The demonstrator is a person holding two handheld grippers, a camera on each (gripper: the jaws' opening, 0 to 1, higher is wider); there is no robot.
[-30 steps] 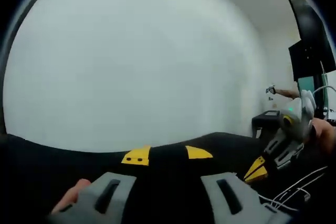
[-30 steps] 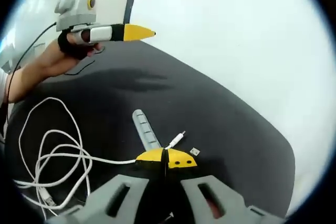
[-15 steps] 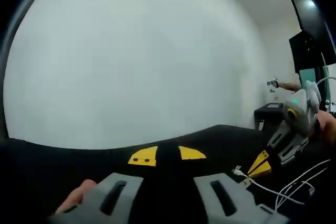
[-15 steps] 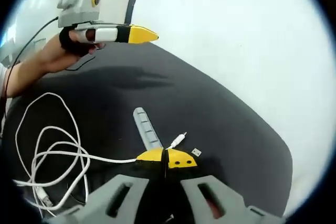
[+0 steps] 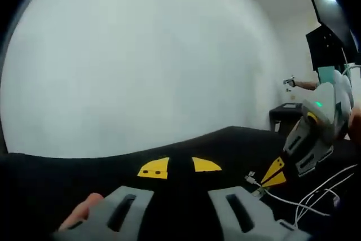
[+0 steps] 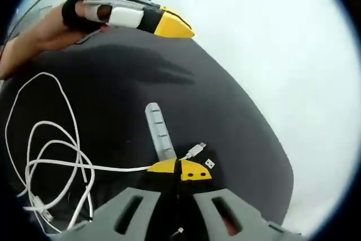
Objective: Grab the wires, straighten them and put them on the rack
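A dark, matte black worktop (image 6: 237,122) with a rounded edge is seen against a plain white wall. On it, a loosely coiled white cable (image 6: 51,162) is spread out at one side, with a strand running towards the middle and ending in a small silver plug (image 6: 196,150). Just beside that plug a second small connector (image 6: 208,163) lies. A grey ridged plastic rack (image 6: 159,135) rests flat on the worktop near the plug. In the left gripper view, white cable strands (image 5: 316,196) are laid over the black worktop (image 5: 84,165).

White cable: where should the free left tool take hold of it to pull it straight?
On the bare run of the white cable just behind the right tool, probably. That stretch lies straight on the black table, clear of the loops, so come from above with the left tool, jaws across it.
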